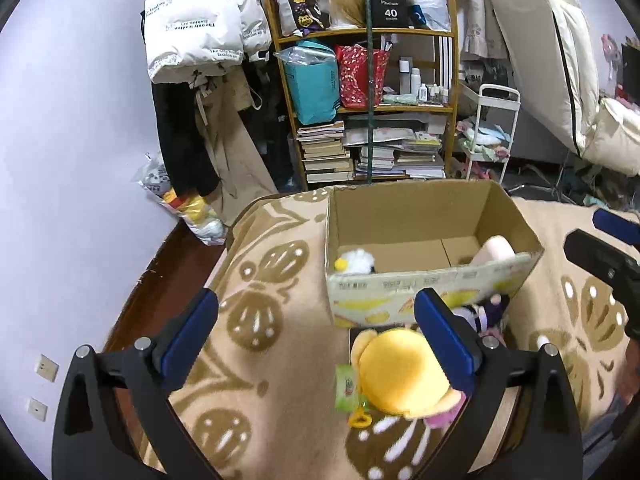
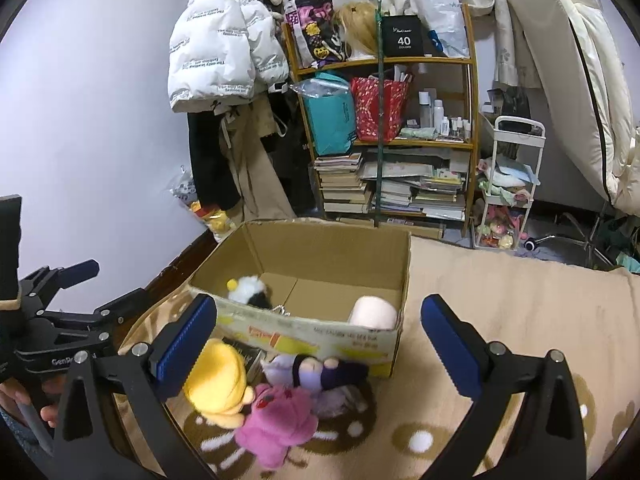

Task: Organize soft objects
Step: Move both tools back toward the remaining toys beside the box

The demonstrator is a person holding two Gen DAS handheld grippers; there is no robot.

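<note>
An open cardboard box [image 1: 424, 284] [image 2: 320, 332] stands on the beige patterned blanket. Inside lie a white-and-black plush with a yellow beak [image 1: 356, 261] [image 2: 248, 290] and a pale pink plush [image 1: 494, 254] [image 2: 374, 312]. In front of the box lie a yellow-headed plush in a pink outfit [image 1: 400, 372] [image 2: 218, 380] and a purple-and-black doll [image 2: 320, 372] [image 1: 486, 314]. My left gripper [image 1: 316, 328] is open and empty above the blanket, its right finger over the yellow plush. My right gripper [image 2: 318, 336] is open and empty, hovering over the plush pile.
A wooden shelf [image 1: 368, 108] with books, bags and bottles stands behind the box. Coats [image 1: 200, 40] hang to the left. A white trolley [image 1: 490, 132] and a leaning mattress [image 1: 560, 60] are at the right. A bag of toys [image 1: 188, 208] sits on the floor.
</note>
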